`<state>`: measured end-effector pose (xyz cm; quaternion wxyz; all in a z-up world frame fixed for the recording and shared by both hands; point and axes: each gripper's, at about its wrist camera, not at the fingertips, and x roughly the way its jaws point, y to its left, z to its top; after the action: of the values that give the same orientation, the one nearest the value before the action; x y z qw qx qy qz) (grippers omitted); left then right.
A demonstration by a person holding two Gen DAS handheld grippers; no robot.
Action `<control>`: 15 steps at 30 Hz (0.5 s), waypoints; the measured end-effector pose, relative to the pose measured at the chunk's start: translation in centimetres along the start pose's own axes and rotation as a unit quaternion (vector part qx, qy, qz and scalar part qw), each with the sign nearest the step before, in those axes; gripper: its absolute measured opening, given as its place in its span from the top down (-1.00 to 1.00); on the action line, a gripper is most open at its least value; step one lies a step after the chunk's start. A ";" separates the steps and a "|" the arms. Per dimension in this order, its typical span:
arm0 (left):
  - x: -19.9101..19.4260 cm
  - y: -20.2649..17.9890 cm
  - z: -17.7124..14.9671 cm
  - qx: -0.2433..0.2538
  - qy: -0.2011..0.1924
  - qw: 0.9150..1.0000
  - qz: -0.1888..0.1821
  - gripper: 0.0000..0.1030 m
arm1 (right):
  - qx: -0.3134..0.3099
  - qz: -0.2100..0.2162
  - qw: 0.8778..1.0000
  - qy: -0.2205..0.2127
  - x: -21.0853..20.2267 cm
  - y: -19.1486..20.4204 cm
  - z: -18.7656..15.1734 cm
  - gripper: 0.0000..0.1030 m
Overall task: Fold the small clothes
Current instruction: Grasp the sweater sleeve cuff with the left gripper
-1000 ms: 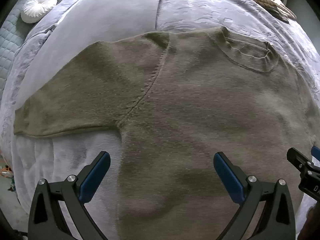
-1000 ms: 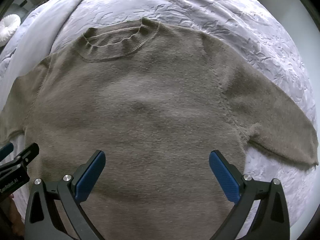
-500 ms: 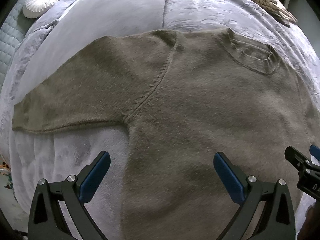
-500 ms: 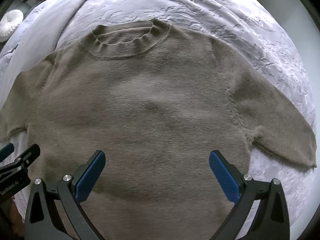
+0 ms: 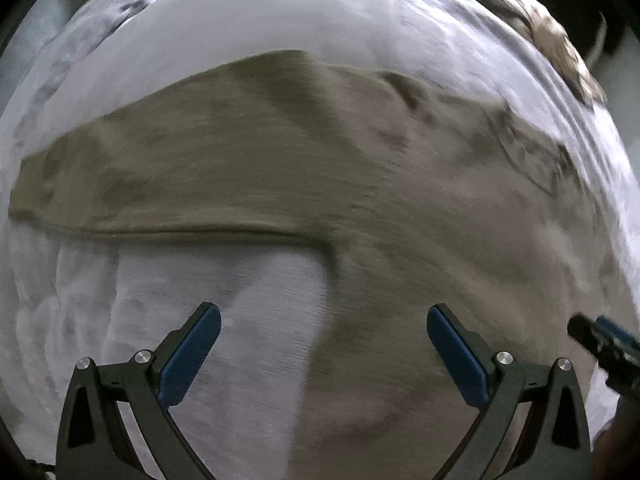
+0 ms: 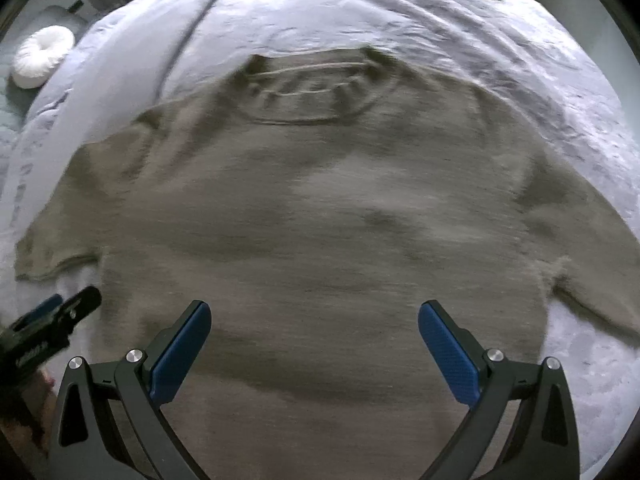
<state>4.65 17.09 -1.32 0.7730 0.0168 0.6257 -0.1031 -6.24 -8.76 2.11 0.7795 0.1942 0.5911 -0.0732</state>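
1 brown sweater (image 6: 320, 232) flat on bed (image 6: 460, 28) w/ 2 sleeves out; left claw (image 5: 323, 342) & right claw (image 6: 314, 338) both wide, empty.

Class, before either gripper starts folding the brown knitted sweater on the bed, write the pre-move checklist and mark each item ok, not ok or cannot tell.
1. Brown knitted sweater spread flat on the pale grey bedspread: ok.
2. Both sleeves laid out sideways: ok.
3. Left gripper open and empty: ok.
4. Right gripper open and empty: ok.
5. Pictures sharp enough to aim: not ok, motion blur.
6. Bottom hem lying straight: cannot tell, out of view.
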 end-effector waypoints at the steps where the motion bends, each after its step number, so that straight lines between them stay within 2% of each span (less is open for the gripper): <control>1: -0.1 1.3 0.1 -0.011 -0.005 1.000 -0.007 -1.00 | -0.009 0.011 1.000 0.004 0.0 0.7 -0.3 -1.00; 4: -0.8 6.6 0.7 -0.062 -0.039 0.997 -0.018 -1.00 | -0.039 0.015 0.999 0.004 -0.5 2.8 -0.9 -1.00; 8: -1.1 15.1 1.0 -0.145 -0.086 0.985 -0.023 -1.00 | -0.049 0.013 0.999 0.011 -0.4 4.7 -1.2 -1.00; 11: -0.2 19.2 1.1 -0.181 -0.104 0.977 -0.036 -1.00 | -0.057 -0.004 0.998 0.023 0.8 5.7 -1.0 -1.00; 15: 1.5 22.8 2.1 -0.227 -0.124 0.963 -0.075 -1.00 | -0.067 -0.025 0.997 0.037 2.6 6.6 -0.5 -1.00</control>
<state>11.08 38.90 -4.68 0.8180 -0.2189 0.5316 -0.0176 -3.71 -2.24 0.94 0.7660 0.1295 0.6281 -0.0457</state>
